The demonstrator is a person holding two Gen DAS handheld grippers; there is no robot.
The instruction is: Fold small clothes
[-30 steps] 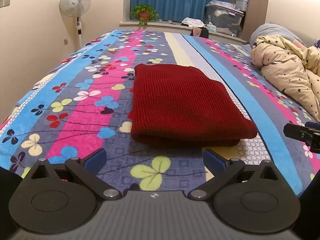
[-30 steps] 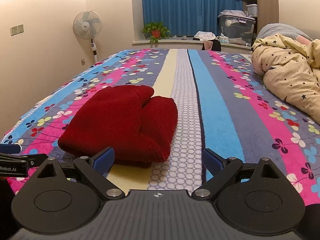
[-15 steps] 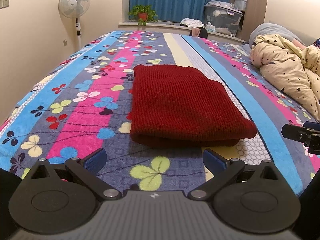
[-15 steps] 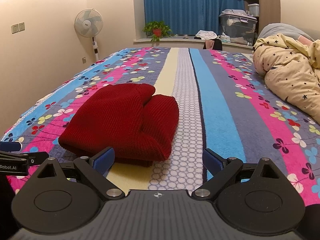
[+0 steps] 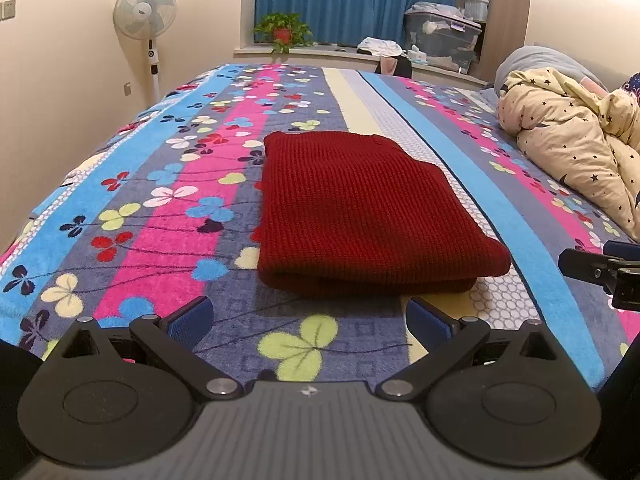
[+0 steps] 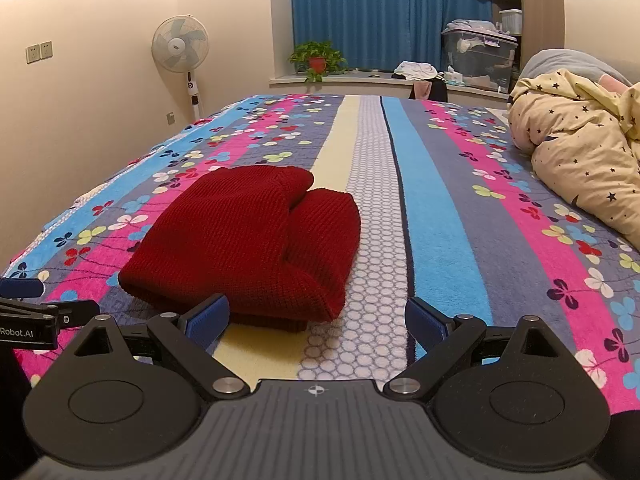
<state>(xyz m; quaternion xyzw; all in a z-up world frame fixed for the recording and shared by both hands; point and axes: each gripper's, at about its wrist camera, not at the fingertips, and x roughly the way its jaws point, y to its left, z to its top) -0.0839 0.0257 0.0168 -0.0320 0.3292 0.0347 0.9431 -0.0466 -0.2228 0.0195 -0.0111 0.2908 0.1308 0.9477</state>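
Note:
A dark red knitted garment lies folded flat on the flowered striped bedspread. It also shows in the right wrist view, left of centre. My left gripper is open and empty, just short of the garment's near edge. My right gripper is open and empty, near the garment's near right corner. The right gripper's tip shows at the right edge of the left wrist view. The left gripper's tip shows at the left edge of the right wrist view.
A cream star-print duvet is heaped at the right side of the bed. A standing fan is by the left wall. A potted plant and storage boxes sit by the blue curtain at the back.
Both grippers have shifted very slightly relative to the garment. They stay open and empty. The garment has not moved.

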